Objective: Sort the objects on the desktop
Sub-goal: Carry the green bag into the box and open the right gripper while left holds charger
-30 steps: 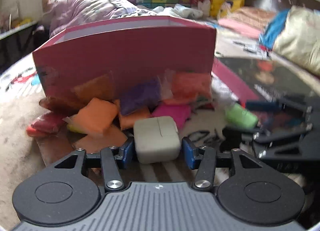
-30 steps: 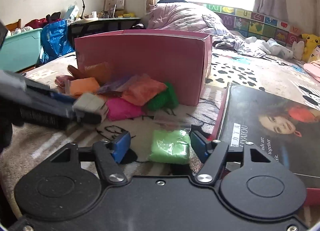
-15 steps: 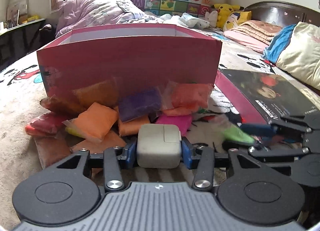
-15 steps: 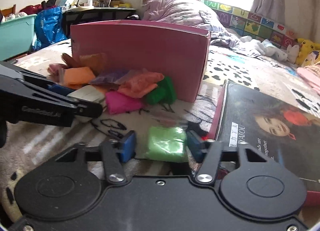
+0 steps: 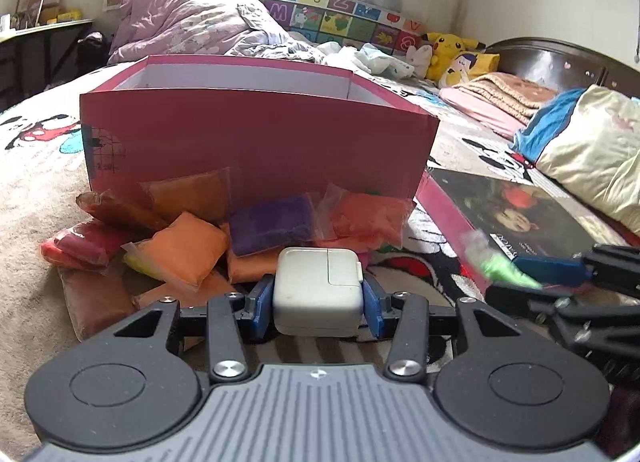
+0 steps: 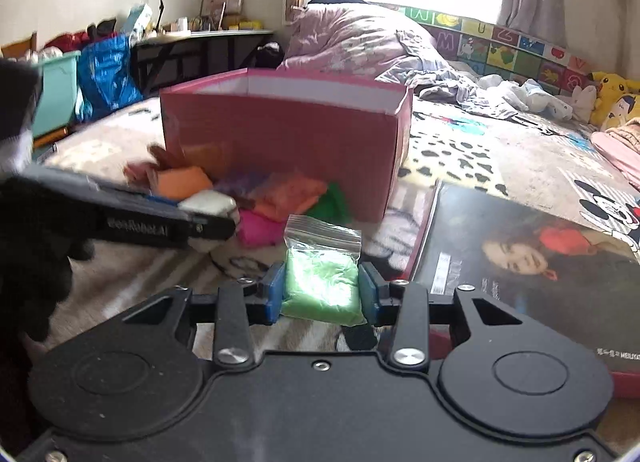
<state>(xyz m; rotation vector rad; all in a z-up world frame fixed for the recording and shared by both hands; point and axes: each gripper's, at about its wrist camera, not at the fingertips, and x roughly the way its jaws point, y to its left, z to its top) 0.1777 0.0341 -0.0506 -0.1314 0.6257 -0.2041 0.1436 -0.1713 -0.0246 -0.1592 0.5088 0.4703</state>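
You have one pink box (image 5: 256, 141) standing on the bed (image 5: 32, 197), and one book (image 6: 532, 262) lying flat to its right. One white charger (image 5: 318, 290) and one green bag (image 6: 322, 282) are each in a grip. A heap of bags (image 5: 184, 246) lies against the box's near wall: at least three orange, one purple, one red, one brown, one magenta; a darker green one shows in the right wrist view. The overlapping ones can't be counted exactly.

Your left tool (image 5: 318, 302) is closed to the charger's width, both blue pads touching its sides, just in front of the heap. Your right tool (image 6: 322, 296) is clamped on the green bag, pads pressed to both sides, beside the book's left edge.
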